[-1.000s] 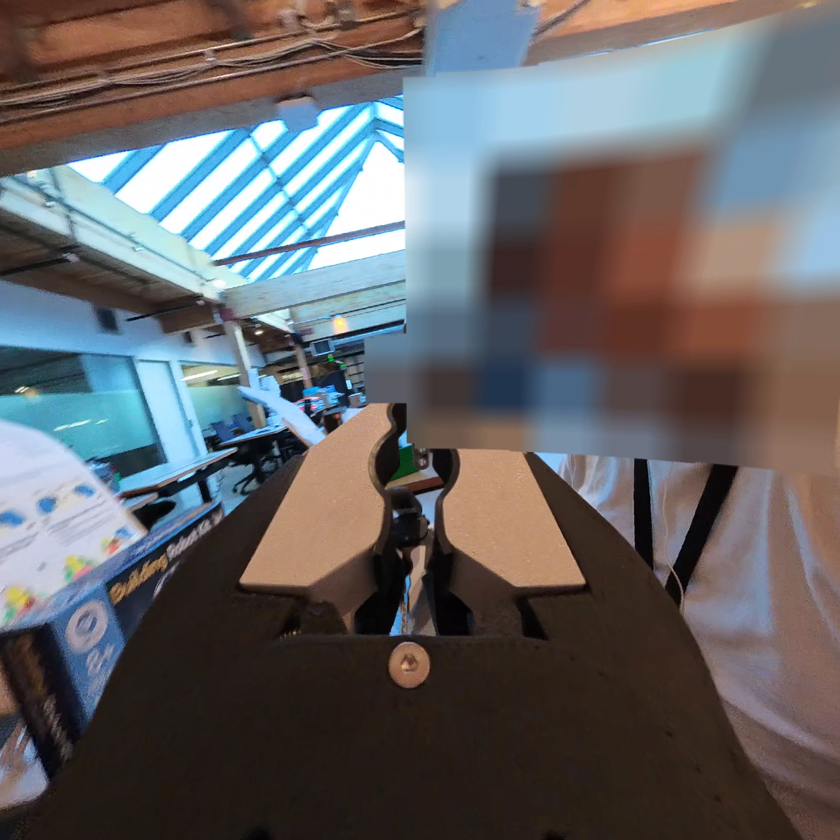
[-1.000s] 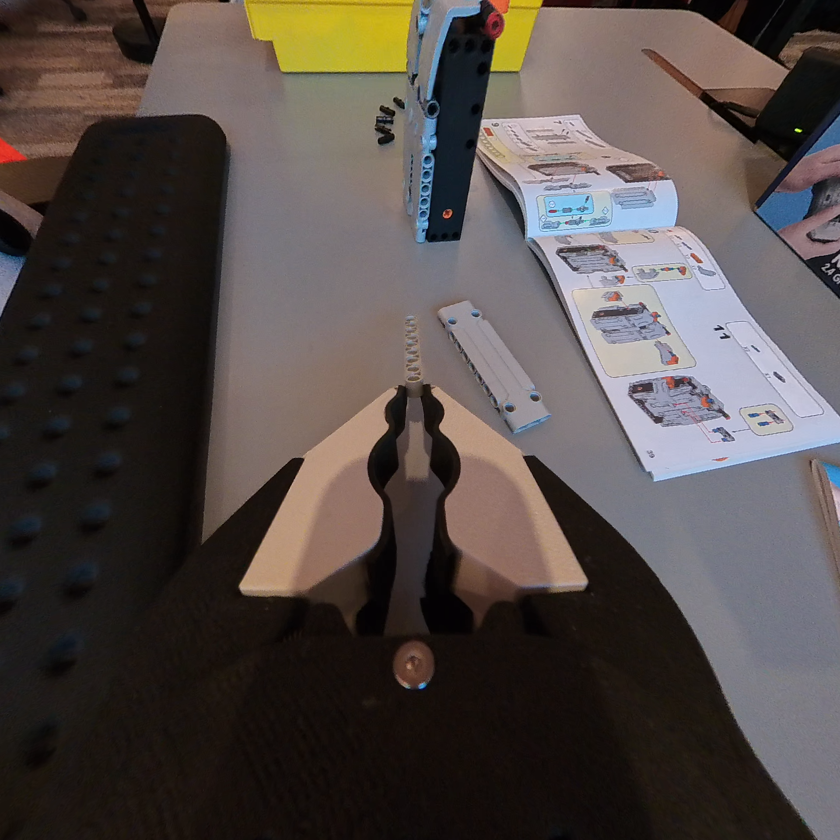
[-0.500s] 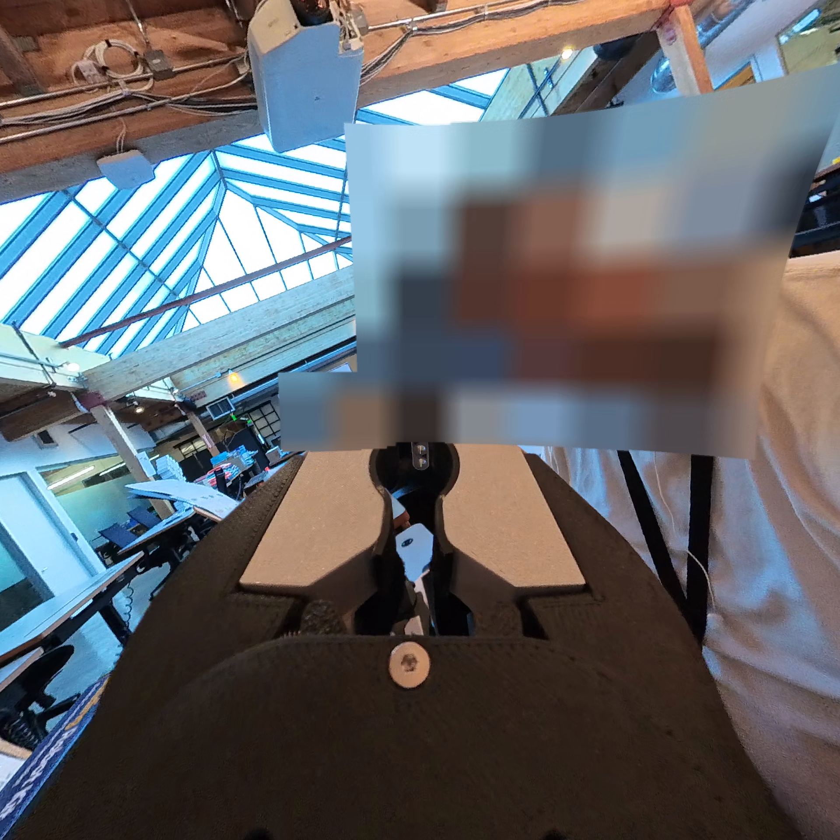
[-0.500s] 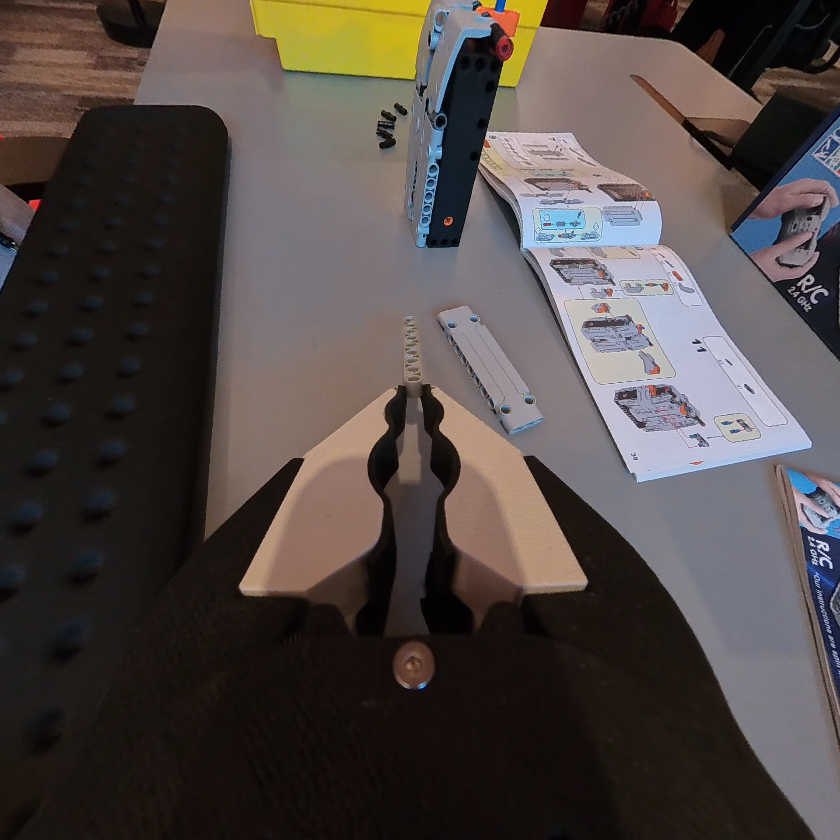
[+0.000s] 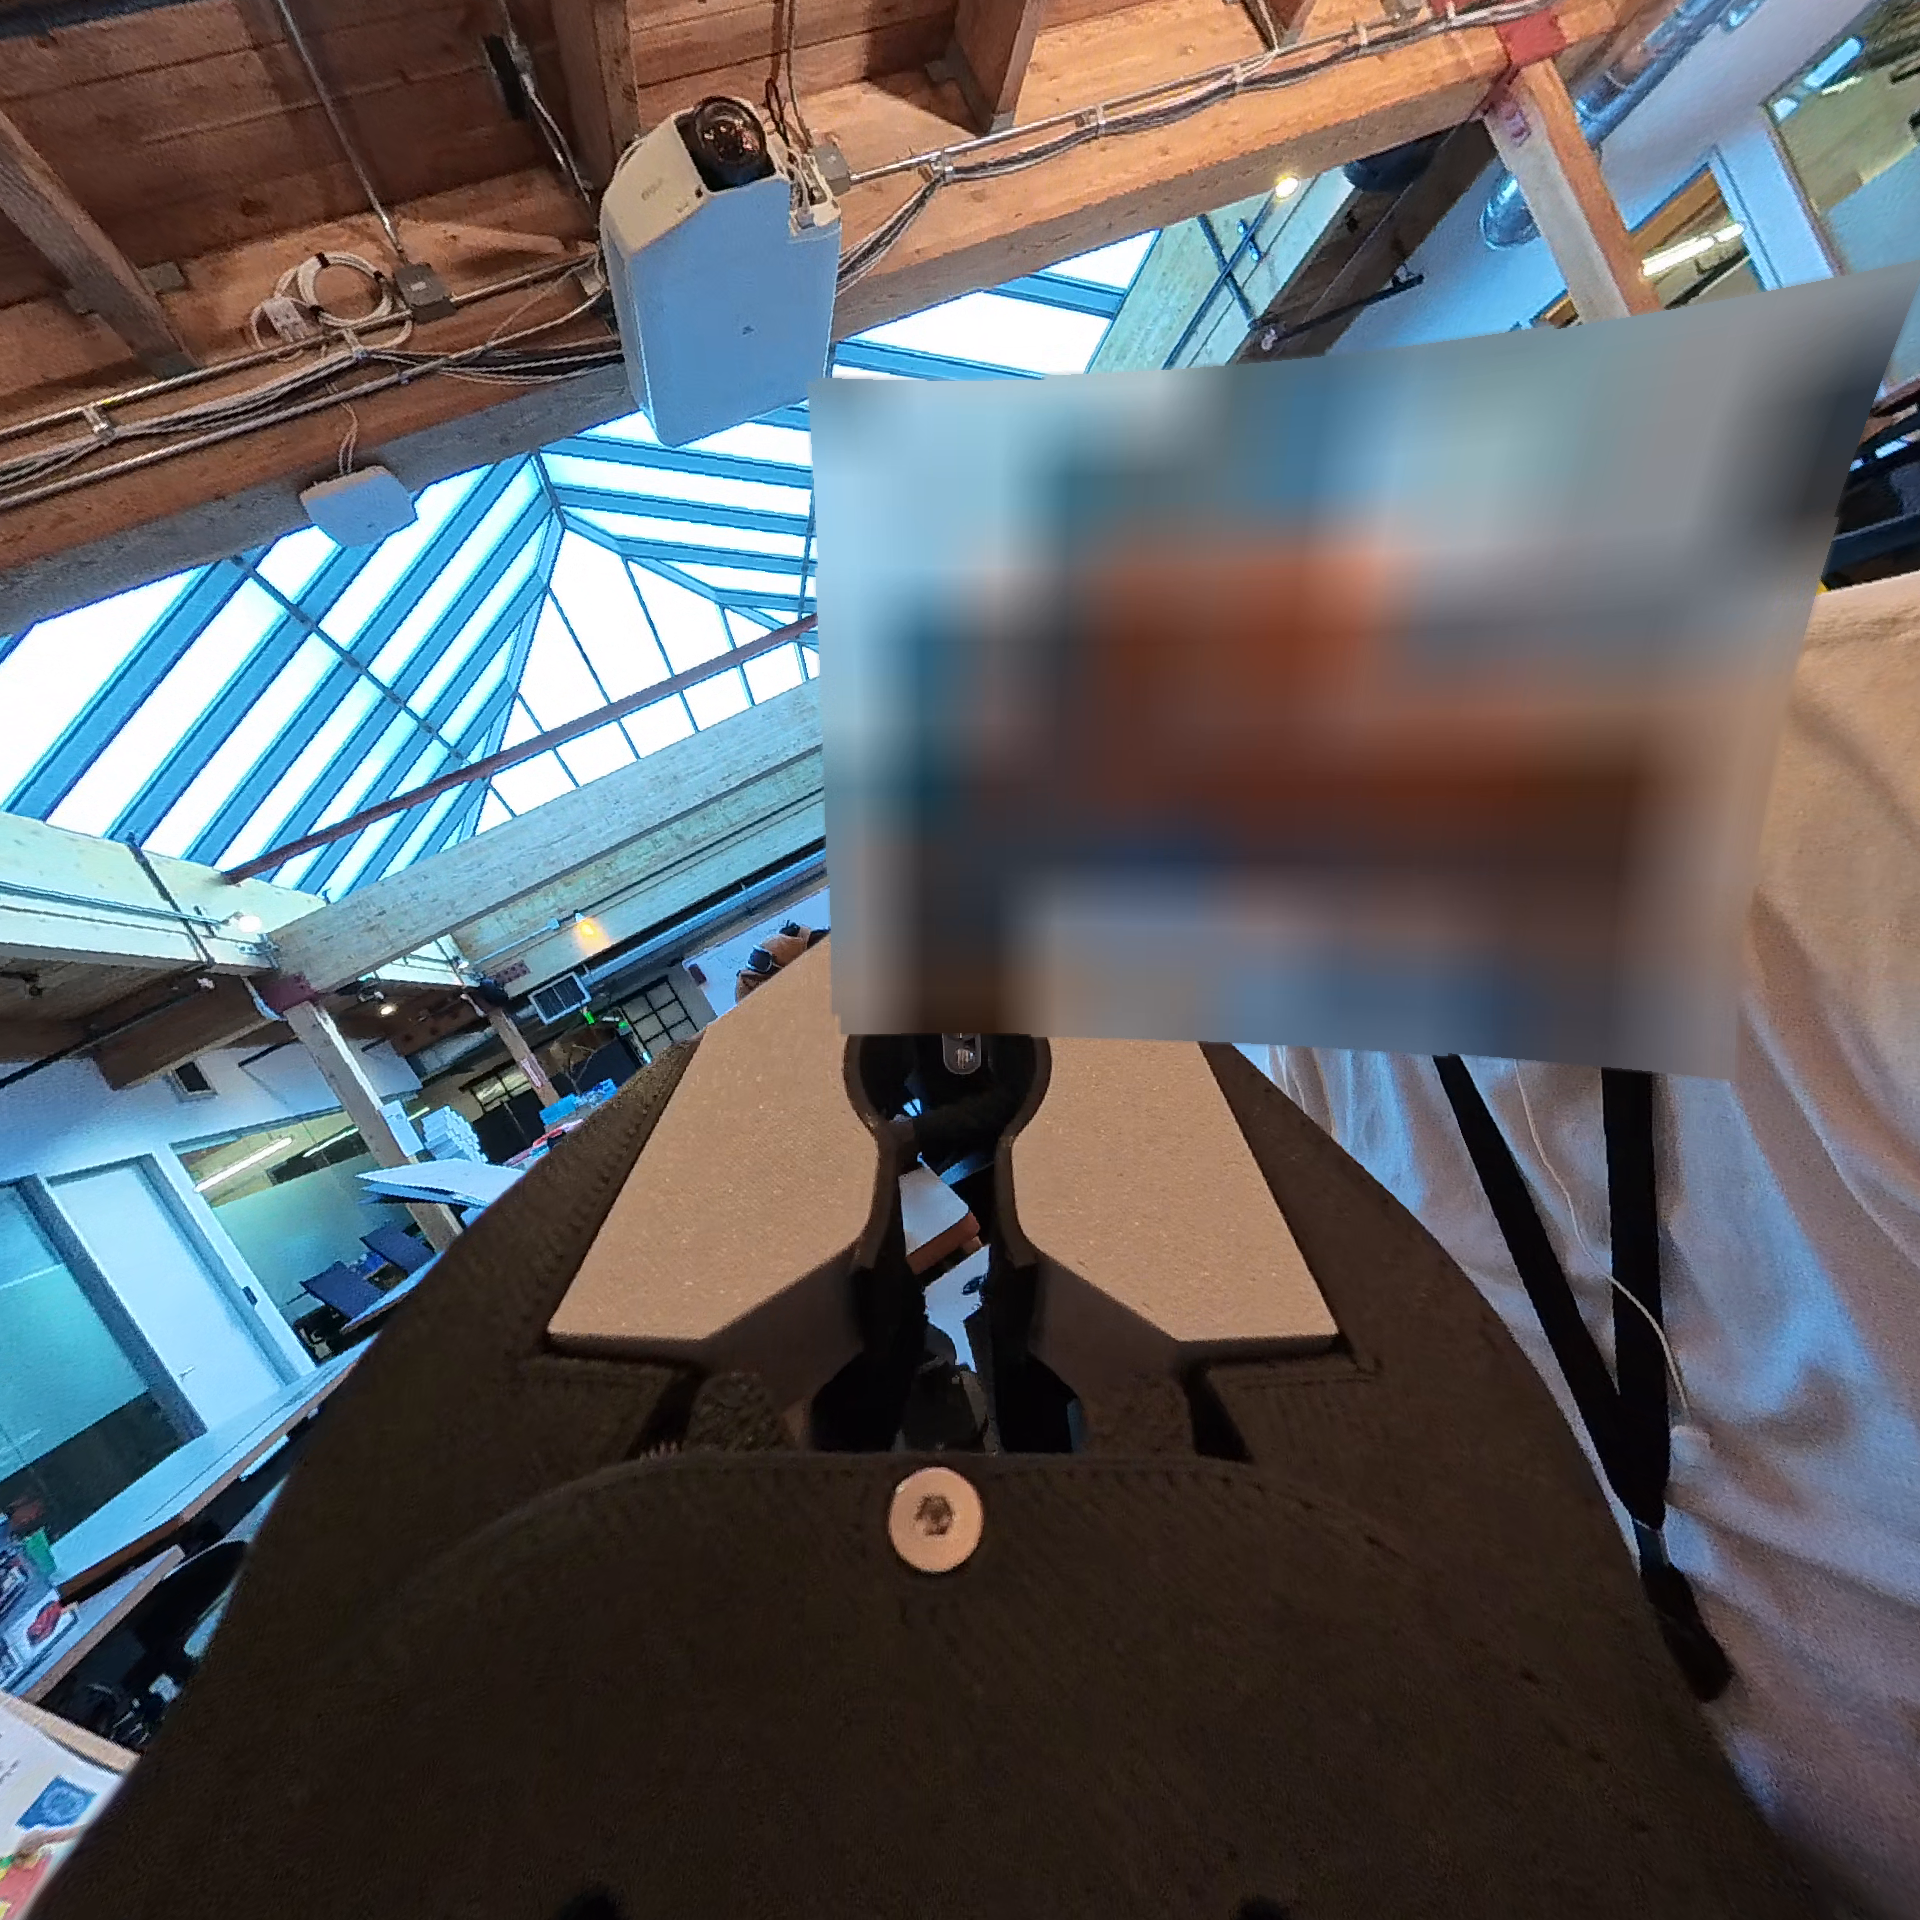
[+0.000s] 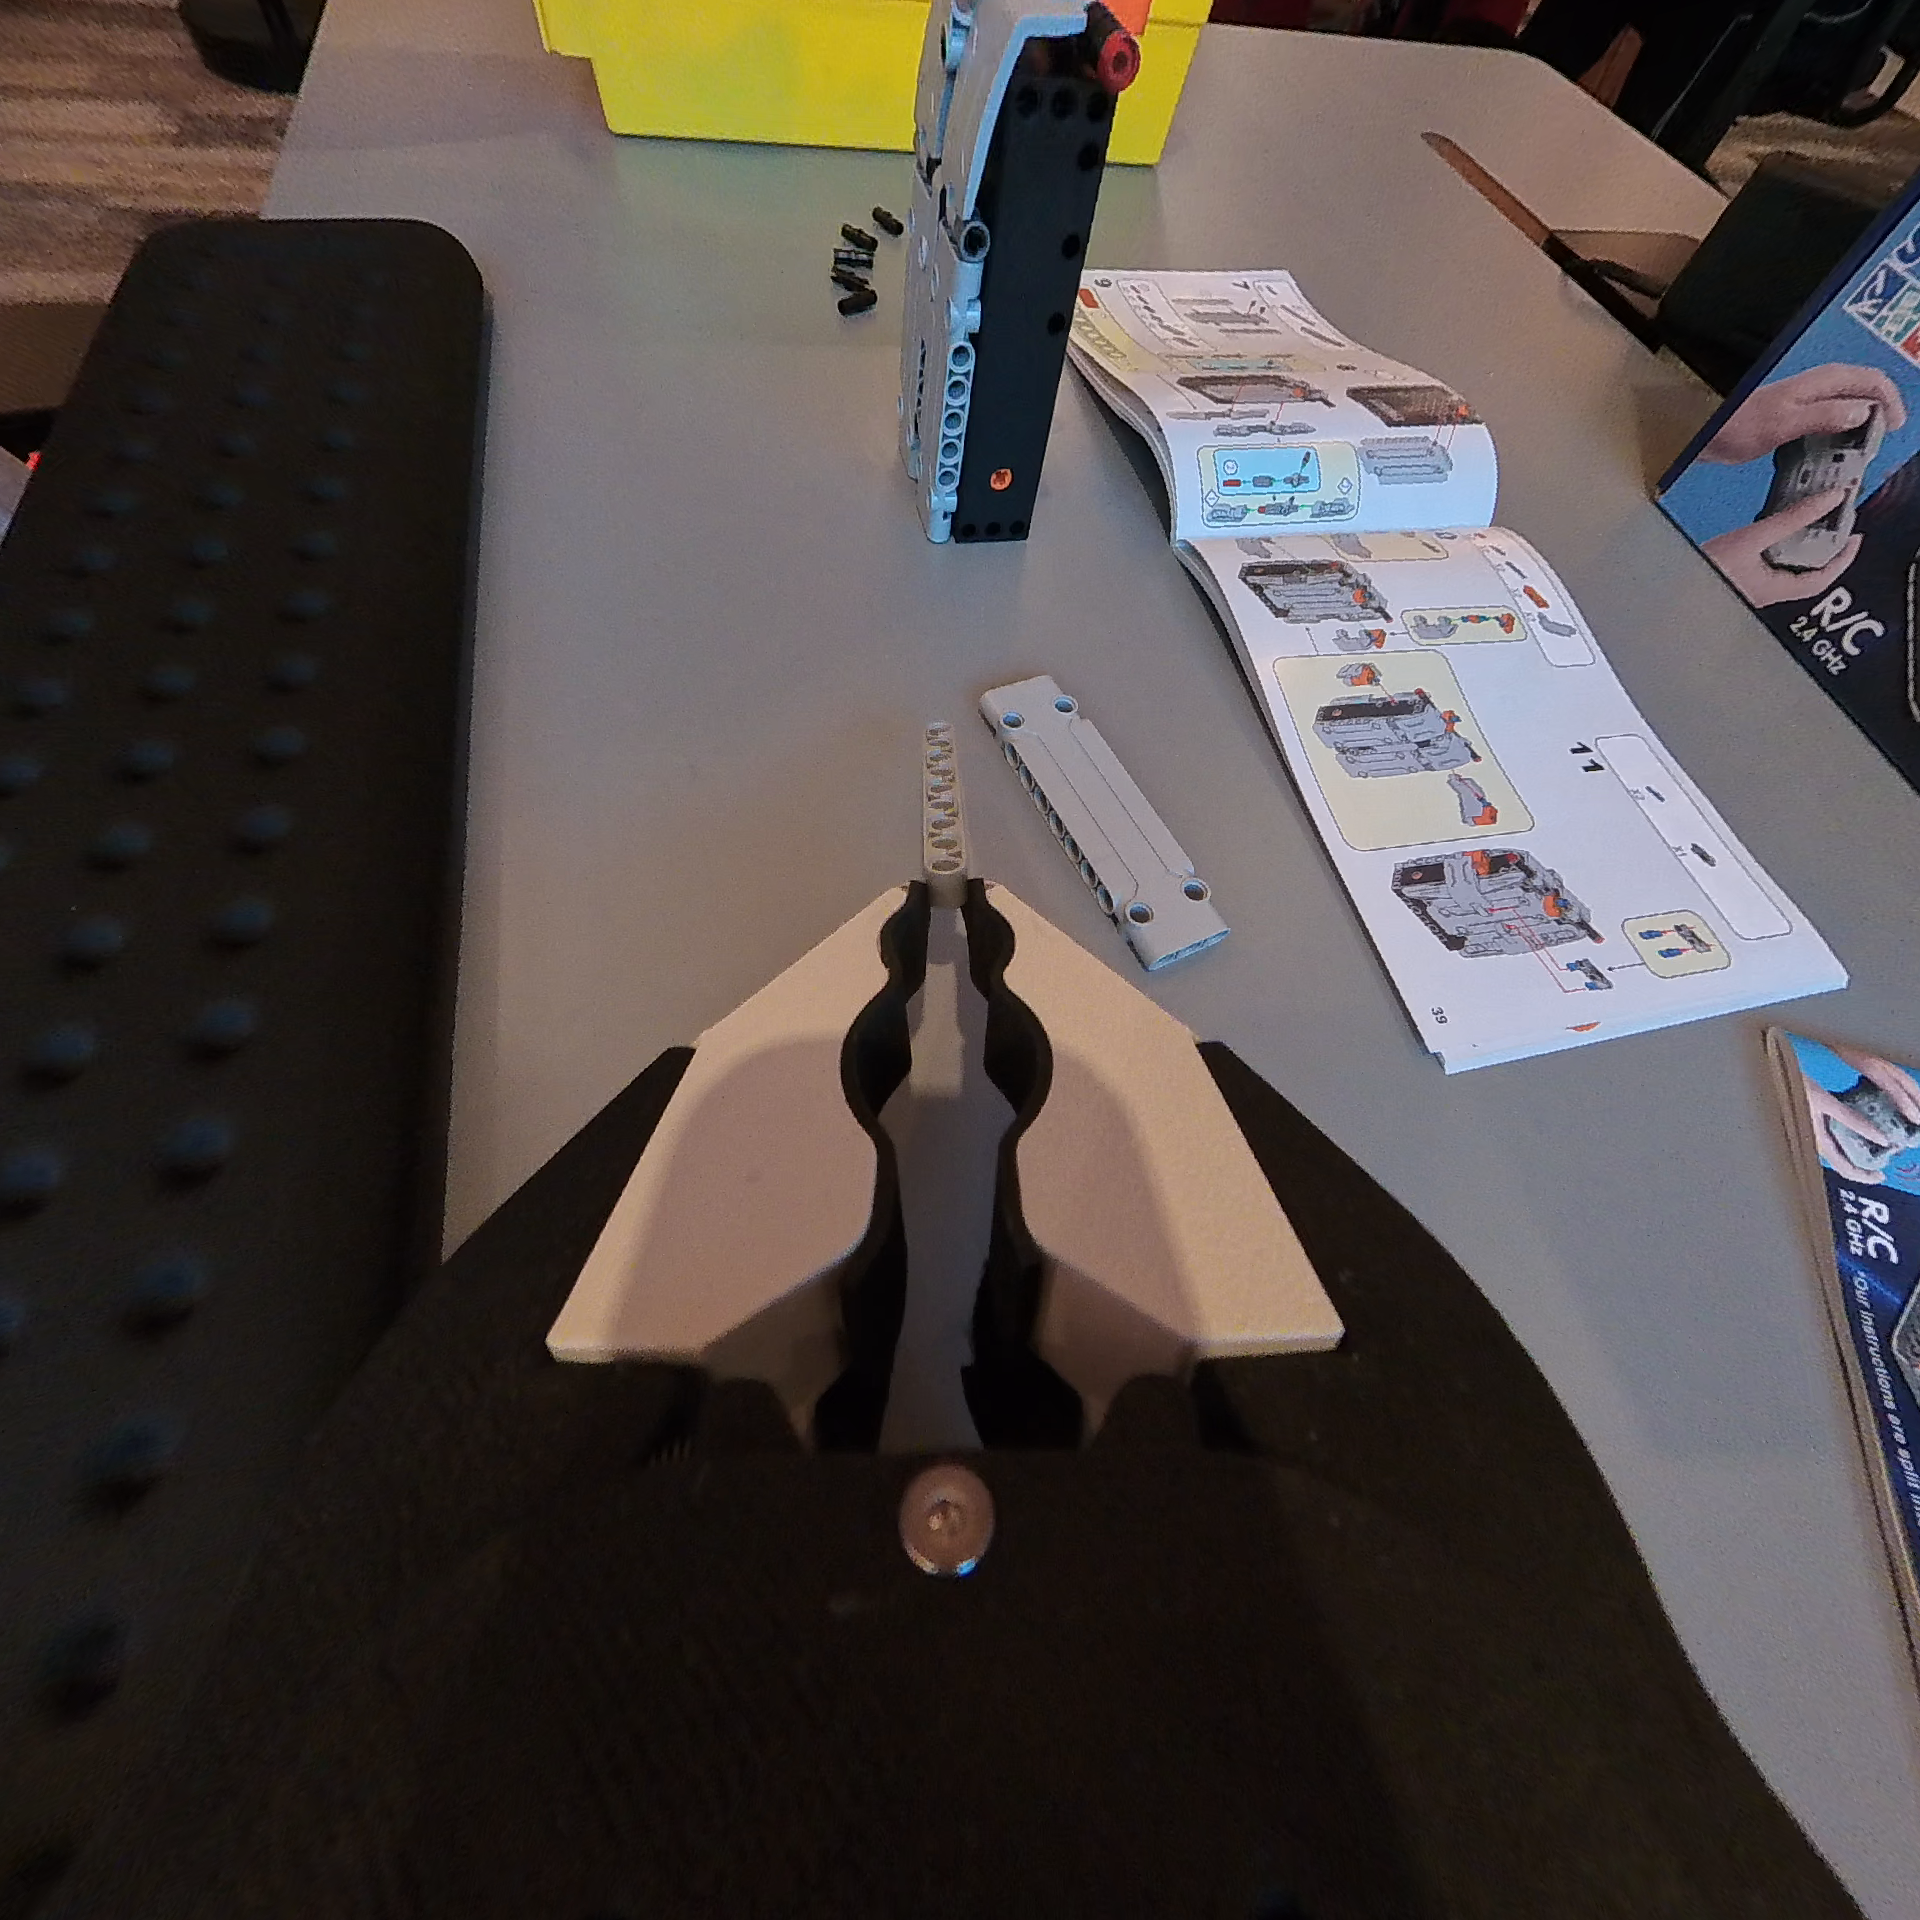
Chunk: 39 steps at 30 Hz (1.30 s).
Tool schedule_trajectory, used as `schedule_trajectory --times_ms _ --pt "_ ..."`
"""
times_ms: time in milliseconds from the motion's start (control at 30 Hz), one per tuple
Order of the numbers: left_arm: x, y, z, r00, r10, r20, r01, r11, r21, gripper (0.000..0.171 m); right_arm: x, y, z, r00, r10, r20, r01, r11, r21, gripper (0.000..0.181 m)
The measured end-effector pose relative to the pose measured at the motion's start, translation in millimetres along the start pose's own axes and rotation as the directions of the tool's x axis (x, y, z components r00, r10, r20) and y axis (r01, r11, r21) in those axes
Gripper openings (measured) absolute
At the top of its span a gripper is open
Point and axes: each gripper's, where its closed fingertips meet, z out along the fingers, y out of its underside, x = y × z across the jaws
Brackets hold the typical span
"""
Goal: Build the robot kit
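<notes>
My right gripper [image 6: 943, 896] is shut on a thin light-grey beam with holes [image 6: 940, 800]. The beam sticks out forward past the fingertips, over the grey table [image 6: 675, 623]. A flat grey panel piece [image 6: 1101, 821] lies on the table just right of the beam. A black and grey block assembly [image 6: 997, 301] stands upright farther ahead. My left gripper [image 5: 945, 1055] points up at the ceiling. Its jaws stand close together with nothing seen between them, and a mosaic patch hides their tips. A person in a white shirt [image 5: 1766, 1247] is right behind it.
An open instruction booklet [image 6: 1455, 727] lies to the right, with a blue box [image 6: 1829, 468] and a leaflet [image 6: 1870, 1247] beyond it. A yellow bin [image 6: 769, 73] stands at the back and small black pins [image 6: 857, 260] lie near it. A black studded slab [image 6: 208, 727] lies along the left. Tip to tip, the grippers are about 50 centimeters apart. It is some 15 centimeters from my right tips to the black studded slab [image 6: 208, 727].
The left gripper has tilted up from the room toward the ceiling and skylight. The right gripper has kept hold of the beam, and its view has shifted slightly over the table.
</notes>
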Motion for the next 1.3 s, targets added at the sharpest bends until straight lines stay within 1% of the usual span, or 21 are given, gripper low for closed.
schedule_trajectory --times_ms 33,500,1300 --pt "0.6 -1.0 -0.8 1.0 0.002 0.0 -0.002 1.0 0.003 0.004 0.2 0.6 0.2 1.0 0.001 0.0 -0.001 1.0 -0.002 0.007" --pt "5.7 -5.8 -6.9 0.999 0.034 -0.005 -0.033 0.999 0.009 0.004 0.2 3.3 1.9 1.0 0.008 0.002 -0.008 1.0 -0.013 0.006" --pt "9.7 -8.3 -7.1 0.998 0.054 -0.02 -0.054 0.998 0.013 0.004 -0.7 3.6 1.5 1.0 0.002 0.002 -0.002 1.0 -0.018 0.007"
